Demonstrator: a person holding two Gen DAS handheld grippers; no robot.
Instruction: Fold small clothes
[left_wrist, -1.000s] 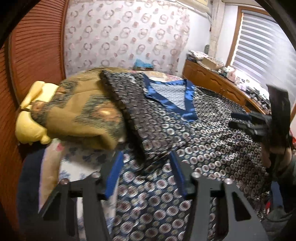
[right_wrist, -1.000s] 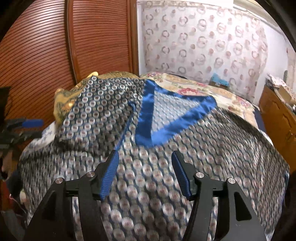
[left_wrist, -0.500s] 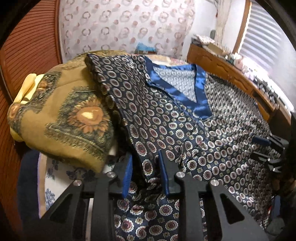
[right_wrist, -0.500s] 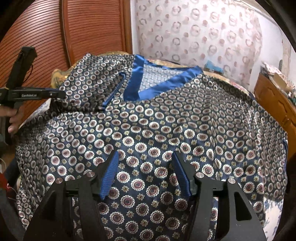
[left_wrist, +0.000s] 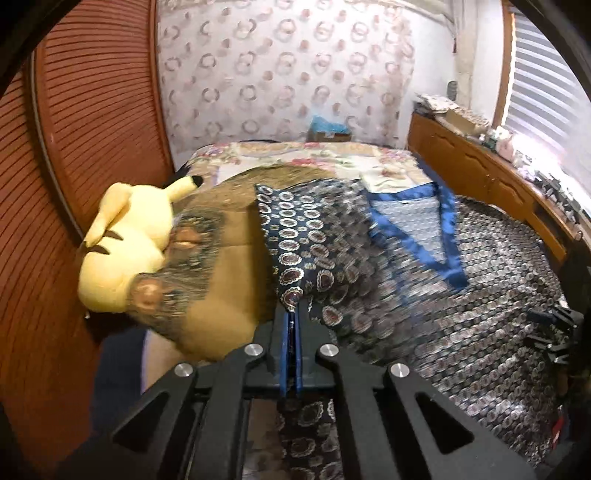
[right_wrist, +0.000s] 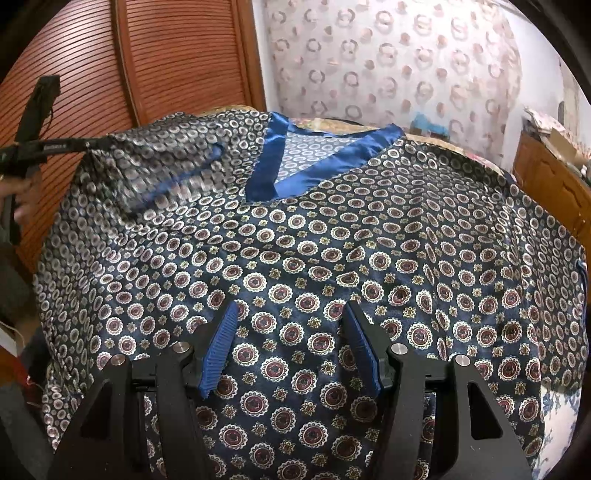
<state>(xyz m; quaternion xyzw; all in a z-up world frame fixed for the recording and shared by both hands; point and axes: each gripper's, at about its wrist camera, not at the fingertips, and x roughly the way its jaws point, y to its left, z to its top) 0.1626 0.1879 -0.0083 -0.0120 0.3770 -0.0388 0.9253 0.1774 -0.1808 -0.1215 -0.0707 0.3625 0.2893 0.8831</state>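
Shirt (right_wrist: 332, 258) spread flat on bed (left_wrist: 295, 155). Sleeve (left_wrist: 295, 258) pinched tight in left gripper (left_wrist: 291, 317), lifted so it can be folded over. Right gripper (right_wrist: 291, 347) held wide open above shirt, nothing in it.

A home bedroom is showing here: a bed (left_wrist: 295, 155) under a floral cover is filling the room beside a louvred wooden wardrobe (left_wrist: 92, 129). A yellow plush toy (left_wrist: 125, 251) is lying on it (ears up), and a cluttered wooden dresser (left_wrist: 480, 166) is standing beneath window blinds (left_wrist: 546, 74).
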